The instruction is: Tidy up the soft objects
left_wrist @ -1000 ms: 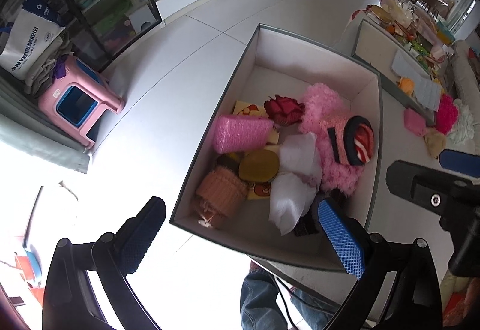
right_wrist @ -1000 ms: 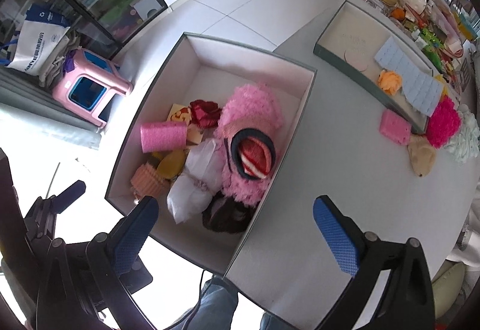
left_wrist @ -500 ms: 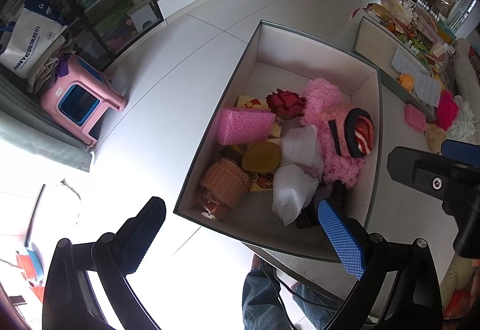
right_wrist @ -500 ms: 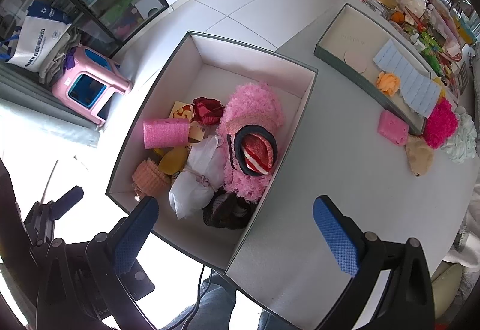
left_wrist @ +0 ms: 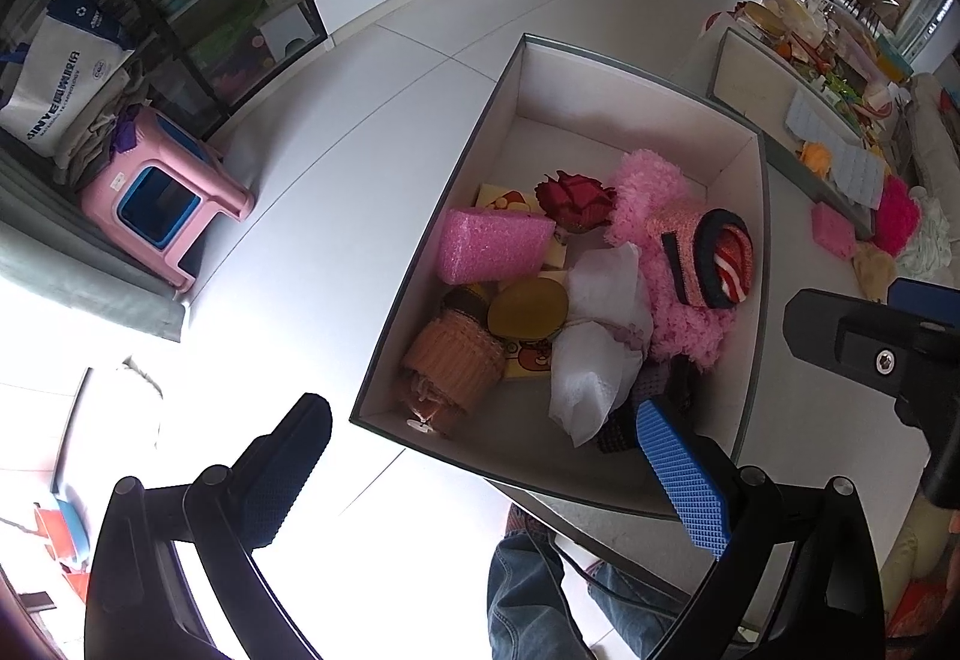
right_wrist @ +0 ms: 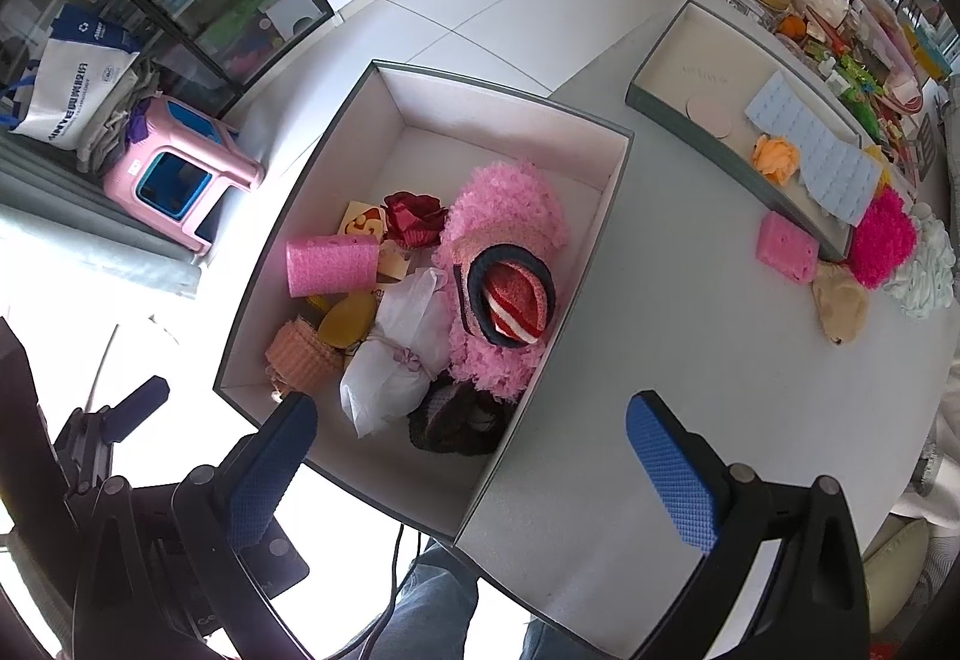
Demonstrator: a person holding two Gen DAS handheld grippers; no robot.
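- Currently both grippers hover near the front edge of the open box (right_wrist: 618,168), which sits on the grey table (right_wrist: 690,360).
- Left gripper (left_wrist: 480,471): jaws spread wide, holding nothing.
- Right gripper (right_wrist: 474,471): jaws wide apart too, empty, straddling the box's near right corner.
- Inside the box: pink foam roll (right_wrist: 332,264), red fabric rose (right_wrist: 415,219), fluffy pink piece (right_wrist: 510,207) with a striped knit hat (right_wrist: 510,303) on top, white cloth bundle (right_wrist: 390,354).
- Loose on the table, well right of the box: pink sponge (right_wrist: 787,247), magenta pom-pom (right_wrist: 882,240), tan soft item (right_wrist: 841,307).
- Shallow tray (right_wrist: 678,75) behind them holds an orange fabric flower (right_wrist: 776,157).
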